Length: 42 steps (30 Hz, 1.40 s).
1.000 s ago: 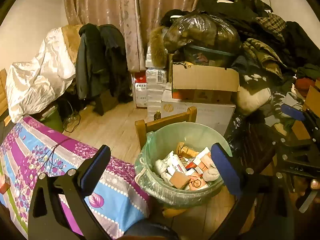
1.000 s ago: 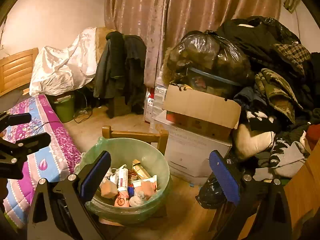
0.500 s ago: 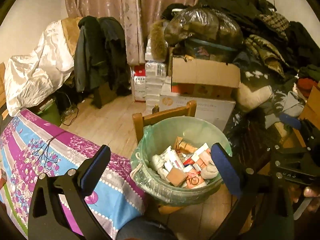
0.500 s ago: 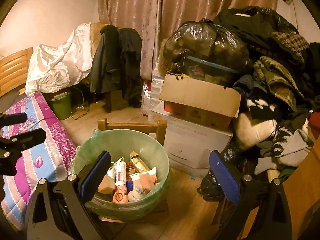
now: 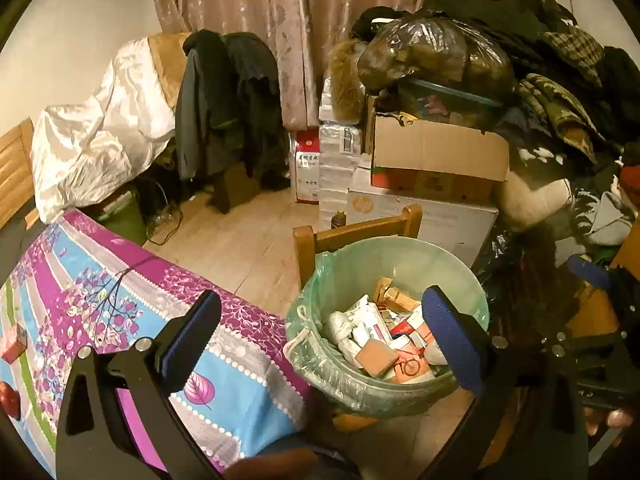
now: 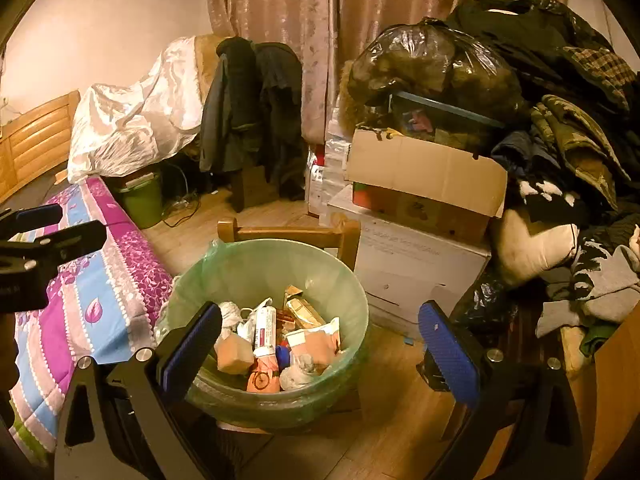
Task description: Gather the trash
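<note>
A green bin [image 5: 404,256] [image 6: 276,268] lined with a plastic bag stands on a wooden chair. It holds several pieces of trash [image 5: 384,336] [image 6: 276,340]: small cartons, tubes, crumpled paper. My left gripper [image 5: 320,340] hangs open above the bin's near left rim, nothing between its fingers. My right gripper [image 6: 320,348] is open too, over the bin's near right side, and empty. On the table's far left edge lie a small red box [image 5: 12,344] and a red round object [image 5: 10,400].
A table with a purple and blue floral cloth [image 5: 100,312] [image 6: 92,292] sits left of the bin. Stacked cardboard boxes [image 6: 424,184], a black bag [image 6: 432,64] and heaped clothes [image 6: 568,120] crowd the right. A green bucket [image 6: 140,200] stands by the covered furniture.
Both views have shifted slightly, so the bin sits a little lower and nearer. More of the table's left edge shows in the left wrist view. Both grippers stay open.
</note>
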Each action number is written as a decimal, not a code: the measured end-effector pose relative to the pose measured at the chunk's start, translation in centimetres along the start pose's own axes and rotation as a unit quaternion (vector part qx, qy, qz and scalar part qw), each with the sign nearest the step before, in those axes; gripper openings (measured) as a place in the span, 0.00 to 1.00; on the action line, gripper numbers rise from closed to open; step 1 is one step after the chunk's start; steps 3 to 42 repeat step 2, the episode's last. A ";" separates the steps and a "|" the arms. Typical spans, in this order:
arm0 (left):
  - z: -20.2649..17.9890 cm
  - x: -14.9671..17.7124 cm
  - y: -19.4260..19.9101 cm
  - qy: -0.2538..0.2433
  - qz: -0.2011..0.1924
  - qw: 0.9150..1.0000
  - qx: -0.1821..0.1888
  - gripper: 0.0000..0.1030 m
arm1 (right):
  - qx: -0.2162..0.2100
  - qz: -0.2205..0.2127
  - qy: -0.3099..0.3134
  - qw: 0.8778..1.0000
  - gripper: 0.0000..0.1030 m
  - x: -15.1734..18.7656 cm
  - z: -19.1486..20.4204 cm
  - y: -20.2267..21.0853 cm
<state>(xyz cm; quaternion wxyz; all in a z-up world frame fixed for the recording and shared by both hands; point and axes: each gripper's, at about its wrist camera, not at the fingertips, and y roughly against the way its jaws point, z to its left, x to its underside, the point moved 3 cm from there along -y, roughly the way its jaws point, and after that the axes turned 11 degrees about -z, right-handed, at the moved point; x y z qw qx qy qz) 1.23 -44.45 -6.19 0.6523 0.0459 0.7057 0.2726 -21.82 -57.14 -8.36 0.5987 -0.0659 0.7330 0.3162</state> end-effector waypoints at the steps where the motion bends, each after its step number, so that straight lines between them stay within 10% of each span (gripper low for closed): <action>1: 0.1 0.0 0.0 0.000 -0.001 1.000 -0.002 0.94 | -0.001 0.001 -0.001 1.000 0.96 0.0 0.0 0.0; 42: 0.1 0.0 0.1 -0.002 -0.003 1.000 -0.005 0.94 | -0.001 0.001 -0.003 1.000 0.96 0.0 -0.1 -0.1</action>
